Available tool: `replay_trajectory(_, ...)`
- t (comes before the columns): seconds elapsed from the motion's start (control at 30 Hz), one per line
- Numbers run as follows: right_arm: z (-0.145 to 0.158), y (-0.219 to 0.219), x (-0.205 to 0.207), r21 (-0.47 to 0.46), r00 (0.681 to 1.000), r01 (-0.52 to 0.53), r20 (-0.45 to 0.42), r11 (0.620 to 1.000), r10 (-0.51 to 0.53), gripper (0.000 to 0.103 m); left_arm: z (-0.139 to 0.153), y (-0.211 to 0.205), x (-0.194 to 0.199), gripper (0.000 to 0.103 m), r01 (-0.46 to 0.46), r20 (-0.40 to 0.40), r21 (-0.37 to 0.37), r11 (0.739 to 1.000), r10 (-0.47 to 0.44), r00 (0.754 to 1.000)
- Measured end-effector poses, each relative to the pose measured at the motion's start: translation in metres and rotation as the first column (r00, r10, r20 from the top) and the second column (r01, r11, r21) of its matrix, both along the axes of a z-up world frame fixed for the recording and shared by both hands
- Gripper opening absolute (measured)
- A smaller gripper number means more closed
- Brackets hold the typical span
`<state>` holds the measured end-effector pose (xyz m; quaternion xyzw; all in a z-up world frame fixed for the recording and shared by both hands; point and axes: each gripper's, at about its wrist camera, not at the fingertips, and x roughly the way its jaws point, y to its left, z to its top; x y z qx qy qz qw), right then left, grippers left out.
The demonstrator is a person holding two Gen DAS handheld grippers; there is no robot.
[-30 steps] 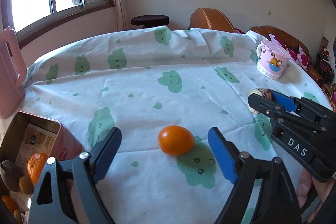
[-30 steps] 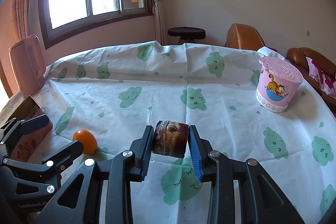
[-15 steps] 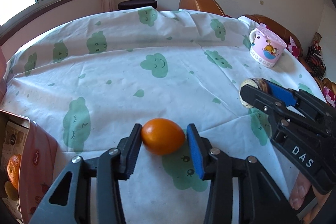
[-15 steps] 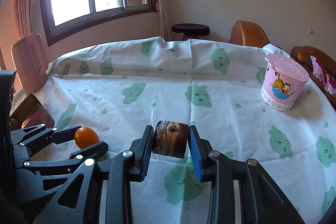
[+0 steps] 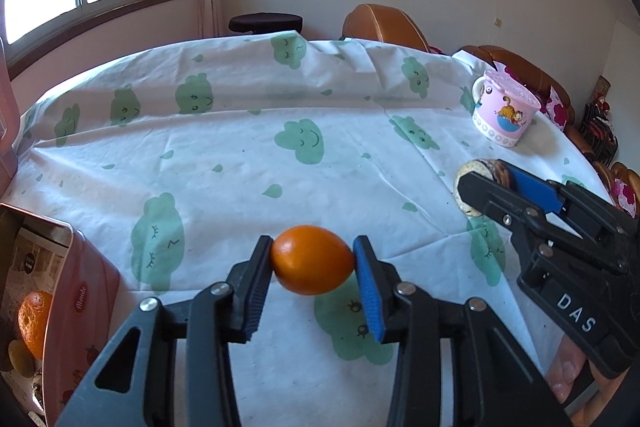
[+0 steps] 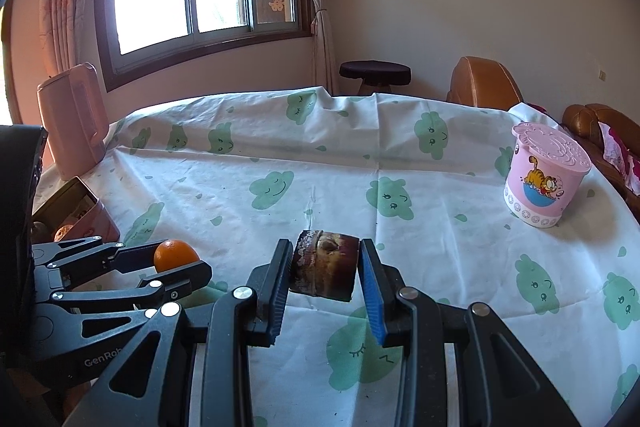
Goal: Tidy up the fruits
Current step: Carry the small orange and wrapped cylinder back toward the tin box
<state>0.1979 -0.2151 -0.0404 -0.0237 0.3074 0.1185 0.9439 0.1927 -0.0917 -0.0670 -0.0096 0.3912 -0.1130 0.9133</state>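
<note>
two grippers grip fruit over a cloud-print tablecloth (image 5: 248,163): left (image 5: 313,261) an orange (image 5: 312,259), right (image 6: 325,265) a brown piece (image 6: 324,267).

Round worktop (image 6: 320,163) w/ creased white cloth, green smiley-cloud print, pink lidded cartoon-cat mug (image 6: 546,175) at right of frame, pink jug (image 6: 74,131) at upper left, open pink tin (image 6: 86,213) w/ fruit inside at left edge

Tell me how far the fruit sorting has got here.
Done: the pink tin already holds an orange and other fruit. In hand: the left tongs are shut on an orange fruit, the right tongs on a dark fruit piece. Left: getting both into the tin.
</note>
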Motion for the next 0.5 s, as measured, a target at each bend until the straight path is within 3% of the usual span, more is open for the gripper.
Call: replay_trajectory(0.5, 0.009, 0.001, -0.014, 0.003, 0.997, -0.005, 0.083, 1.0, 0.005, 0.035, 0.011, 0.006, -0.01, 0.042, -0.033, 0.083, -0.005, 0.999, 0.033, 0.996)
